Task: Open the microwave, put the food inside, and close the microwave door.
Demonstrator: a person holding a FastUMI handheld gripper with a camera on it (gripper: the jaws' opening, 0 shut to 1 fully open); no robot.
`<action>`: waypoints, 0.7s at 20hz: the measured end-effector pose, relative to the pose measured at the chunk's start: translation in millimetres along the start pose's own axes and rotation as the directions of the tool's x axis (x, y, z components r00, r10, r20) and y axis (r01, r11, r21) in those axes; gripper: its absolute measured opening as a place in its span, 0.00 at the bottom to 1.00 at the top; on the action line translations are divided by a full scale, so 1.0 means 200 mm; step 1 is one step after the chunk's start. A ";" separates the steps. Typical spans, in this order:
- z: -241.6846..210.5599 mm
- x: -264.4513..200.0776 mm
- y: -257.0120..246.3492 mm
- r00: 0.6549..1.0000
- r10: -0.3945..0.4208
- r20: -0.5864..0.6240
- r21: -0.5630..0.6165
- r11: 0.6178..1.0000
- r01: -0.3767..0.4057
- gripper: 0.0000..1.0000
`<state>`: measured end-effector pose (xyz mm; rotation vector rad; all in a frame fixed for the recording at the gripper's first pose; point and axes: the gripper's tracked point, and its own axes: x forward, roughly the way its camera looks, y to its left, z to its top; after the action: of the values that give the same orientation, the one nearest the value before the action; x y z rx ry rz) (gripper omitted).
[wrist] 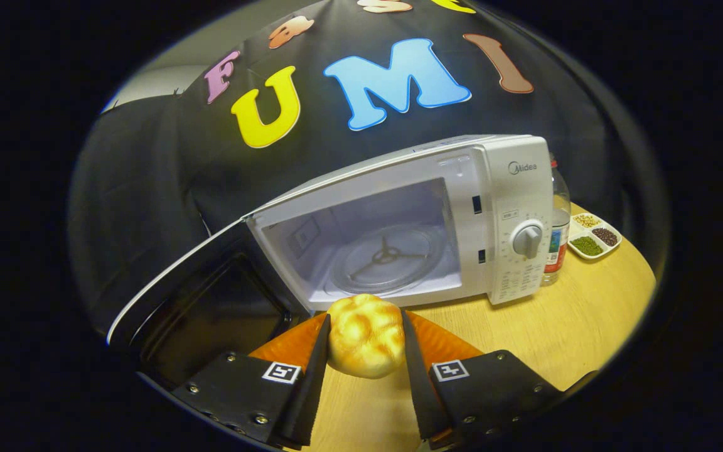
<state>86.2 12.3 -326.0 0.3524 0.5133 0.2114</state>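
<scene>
Bread roll point(366, 336), round, knobbly, clamped between tongs point(365, 342).

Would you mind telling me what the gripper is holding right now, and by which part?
The gripper is shut on the bread bun, one finger pressing on each of its opposite sides, just in front of the open microwave.

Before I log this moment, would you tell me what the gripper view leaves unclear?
- Bread roll: its underside and sides, covered by the tool shut on it.
- Bottle: mostly behind the microwave.
- Microwave door: lower part cut off by the tool's body.
- Divided dish: contents too small to identify.
</scene>
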 end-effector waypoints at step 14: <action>0.14 0.61 -0.03 0.966 -0.195 0.171 0.318 0.939 0.133 0.61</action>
<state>204.2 34.3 -359.4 0.6223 0.3724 -0.0690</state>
